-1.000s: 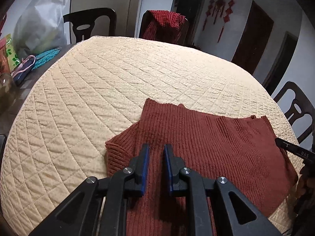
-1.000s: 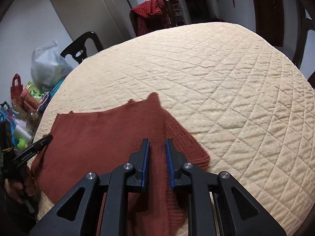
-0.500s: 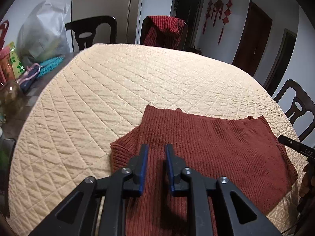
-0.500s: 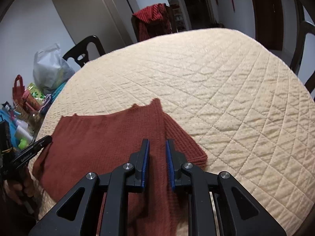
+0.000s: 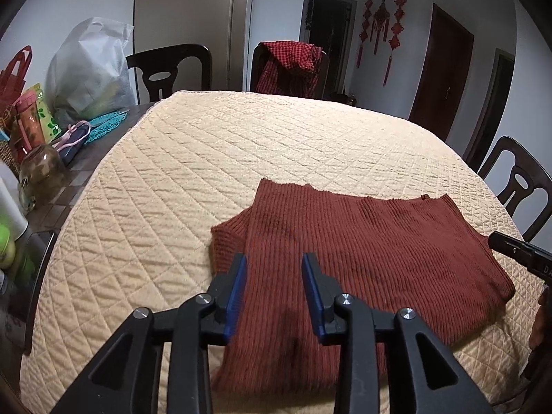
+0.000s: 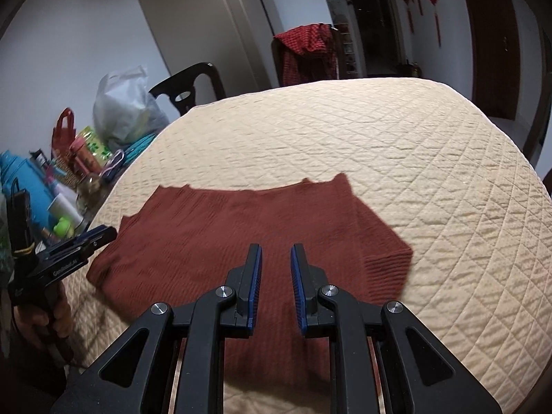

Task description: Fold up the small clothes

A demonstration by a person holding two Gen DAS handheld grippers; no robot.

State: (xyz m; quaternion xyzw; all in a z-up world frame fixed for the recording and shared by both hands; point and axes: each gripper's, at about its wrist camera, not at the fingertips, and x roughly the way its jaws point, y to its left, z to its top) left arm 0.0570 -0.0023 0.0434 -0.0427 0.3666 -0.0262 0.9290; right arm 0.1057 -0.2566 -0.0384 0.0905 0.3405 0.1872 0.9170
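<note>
A rust-red ribbed knit garment [image 5: 362, 252] lies folded flat on the cream quilted table cover [image 5: 241, 145], one sleeve end sticking out at its left. My left gripper [image 5: 274, 265] hovers over the garment's near left part. Its jaws are opening, and nothing is between the blue pads. In the right wrist view the same garment [image 6: 224, 234] spreads out ahead, and my right gripper [image 6: 276, 253] hangs above its near edge, open by a narrow gap and holding nothing. The left gripper [image 6: 101, 235] shows there at the left edge, gripped by a hand [image 6: 41, 314].
Dark wooden chairs [image 5: 165, 69] ring the table; one carries a red checked cloth [image 5: 289, 65]. A grey plastic bag [image 5: 89, 72], a glass jar [image 5: 41, 172], bottles and a teal mat [image 5: 107, 124] crowd the bare strip left of the cover. Another chair [image 5: 517, 183] stands at the right.
Both grippers have drawn back and lifted away from the garment, which lies still. The left jaws have spread wider; the right gap looks the same.
</note>
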